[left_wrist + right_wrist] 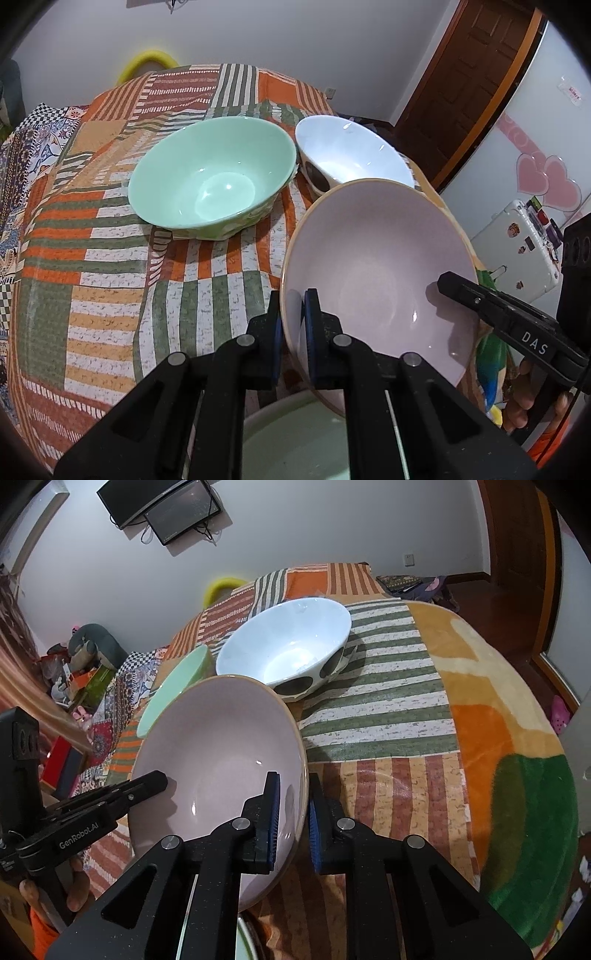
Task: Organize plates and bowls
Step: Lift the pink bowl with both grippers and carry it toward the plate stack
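Note:
A pale lilac bowl (380,269) with a tan rim is held tilted above the striped cloth. My left gripper (293,332) is shut on its left rim. My right gripper (293,827) straddles its right rim (221,760), the inner pad close to the wall and a small gap at the outer pad; it also shows in the left wrist view (461,291). A mint green bowl (214,177) stands on the cloth behind, beside a white bowl with dark spots (351,151). Both also show in the right wrist view: the green bowl (173,686), the white bowl (288,646).
A pale green plate or bowl (295,439) lies below the held bowl, at the near edge. The surface is covered by a striped patchwork cloth (110,258) and an orange-green blanket (517,775). A fridge (535,206) and a door stand to the right.

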A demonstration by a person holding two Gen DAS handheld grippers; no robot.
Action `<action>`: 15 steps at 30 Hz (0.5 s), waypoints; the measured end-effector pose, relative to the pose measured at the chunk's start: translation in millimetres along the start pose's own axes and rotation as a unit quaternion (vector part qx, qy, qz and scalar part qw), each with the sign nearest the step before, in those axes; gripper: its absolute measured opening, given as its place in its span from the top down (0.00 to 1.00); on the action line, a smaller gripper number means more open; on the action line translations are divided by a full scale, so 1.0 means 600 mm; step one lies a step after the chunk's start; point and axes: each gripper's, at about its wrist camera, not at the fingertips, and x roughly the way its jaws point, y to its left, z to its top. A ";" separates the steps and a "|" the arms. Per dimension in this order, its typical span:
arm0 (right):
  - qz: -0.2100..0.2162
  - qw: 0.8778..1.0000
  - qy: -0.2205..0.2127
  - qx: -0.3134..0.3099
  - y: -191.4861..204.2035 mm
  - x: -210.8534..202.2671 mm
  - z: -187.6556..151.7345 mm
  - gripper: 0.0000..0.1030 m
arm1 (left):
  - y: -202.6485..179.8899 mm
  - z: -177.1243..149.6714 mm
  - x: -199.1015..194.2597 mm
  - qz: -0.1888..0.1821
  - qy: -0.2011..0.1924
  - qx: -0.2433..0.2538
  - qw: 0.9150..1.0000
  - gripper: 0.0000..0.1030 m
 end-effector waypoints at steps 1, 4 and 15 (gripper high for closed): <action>0.000 1.000 -0.002 -0.001 0.002 -0.003 0.001 0.88 | -0.001 0.000 -0.004 -0.001 -0.001 0.000 1.000 0.91; -0.003 1.000 -0.009 -0.006 0.008 -0.017 0.002 0.88 | -0.006 -0.001 -0.022 -0.004 -0.006 0.002 1.000 0.91; -0.002 0.999 -0.036 -0.027 0.039 -0.057 0.002 0.88 | -0.020 -0.014 -0.100 -0.003 -0.036 0.009 0.999 0.91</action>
